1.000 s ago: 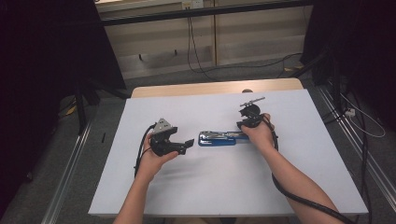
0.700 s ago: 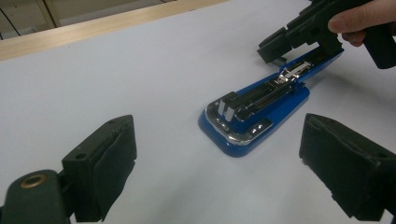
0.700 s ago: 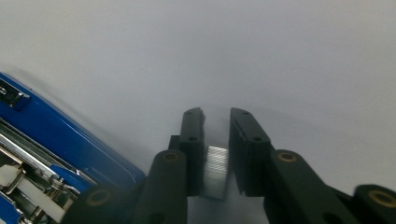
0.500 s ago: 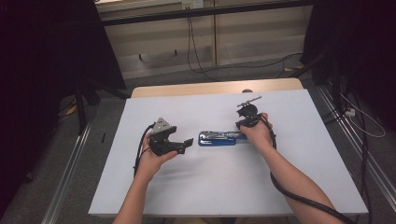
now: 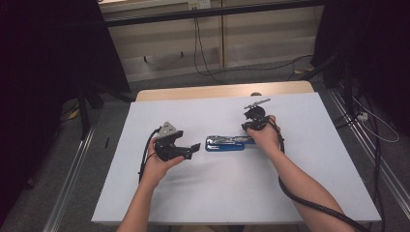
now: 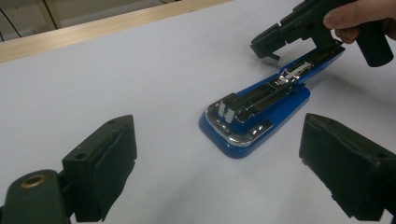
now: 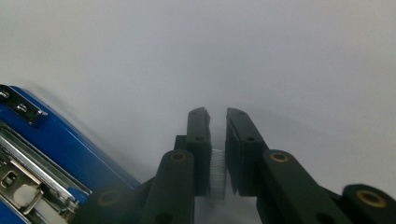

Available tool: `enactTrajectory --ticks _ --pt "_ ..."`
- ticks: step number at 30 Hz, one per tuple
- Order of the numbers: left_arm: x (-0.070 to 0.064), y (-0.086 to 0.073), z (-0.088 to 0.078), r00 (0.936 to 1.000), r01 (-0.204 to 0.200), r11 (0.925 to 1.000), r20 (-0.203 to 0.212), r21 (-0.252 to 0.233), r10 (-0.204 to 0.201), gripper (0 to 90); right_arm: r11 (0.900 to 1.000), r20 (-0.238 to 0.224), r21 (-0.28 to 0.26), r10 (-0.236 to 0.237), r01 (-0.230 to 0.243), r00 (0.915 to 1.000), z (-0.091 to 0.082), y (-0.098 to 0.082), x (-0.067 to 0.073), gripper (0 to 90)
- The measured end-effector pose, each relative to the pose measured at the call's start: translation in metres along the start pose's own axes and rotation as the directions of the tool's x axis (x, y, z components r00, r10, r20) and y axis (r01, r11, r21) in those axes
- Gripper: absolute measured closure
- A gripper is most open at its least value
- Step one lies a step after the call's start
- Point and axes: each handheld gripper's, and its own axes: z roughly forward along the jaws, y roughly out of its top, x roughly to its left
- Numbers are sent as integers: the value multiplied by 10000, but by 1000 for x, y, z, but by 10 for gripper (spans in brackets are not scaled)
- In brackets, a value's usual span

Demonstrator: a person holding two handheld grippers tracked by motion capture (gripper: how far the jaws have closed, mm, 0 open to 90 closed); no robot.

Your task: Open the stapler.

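A blue stapler lies on the white table top with its top swung open and its metal magazine bare. My left gripper stands open just left of it, and its jaws frame the stapler's front end from a short way off. My right gripper hangs over the stapler's rear end. Its jaws have just been closing and now pinch a small silvery strip of staples between the pads. The blue stapler body lies to its left.
A wooden table edge runs along the far side of the white top. Beyond it, cables lie on the floor. Metal rails flank the table on both sides, and dark curtains stand at left and right.
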Motion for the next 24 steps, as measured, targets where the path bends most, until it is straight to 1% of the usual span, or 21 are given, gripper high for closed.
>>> enactTrajectory --ticks 4,7,9,13,14,15,17,19,22,23,24 --pt "0 0 -1 10000 59 10000 9 -35 -59 113 9999 -48 -163 -30 29 10000 -2 3 0 806" --pt "0 0 -2 10000 13 10000 -4 -40 -13 113 9997 -107 -257 -59 57 9999 -6 5 0 806" --pt "0 1 -2 10000 12 10000 0 -66 -12 113 9994 -143 -326 -81 77 9999 -9 7 0 806" --pt "0 1 -2 10000 -1 10000 -6 -65 1 113 9986 -362 -507 -195 176 9992 -19 9 2 807" --pt "0 1 -2 10000 -51 10000 -24 -65 51 113 9975 -529 -626 -359 325 9980 -26 9 5 806" --pt "0 1 -2 10000 -35 10000 -16 -76 35 113 9975 -529 -626 -359 325 9980 -26 9 5 806" --pt "0 1 -3 10000 -45 10000 -21 -73 45 113 9965 -696 -689 -517 469 9962 -33 8 7 806" --pt "0 1 -3 10000 -33 10000 -39 -70 33 113 9955 -953 -795 -591 516 9937 -40 6 10 807" --pt "0 2 -4 10000 -30 10000 -57 -68 30 113 9940 -1379 -868 -775 659 9874 -52 -2 14 807" --pt "0 2 -4 10000 -9 10000 -61 -84 8 113 9936 -1635 -857 -871 738 9827 -58 -10 18 807" --pt "0 2 -4 10000 -7 10000 -58 -78 6 113 9936 -1635 -857 -871 738 9827 -58 -10 18 807"
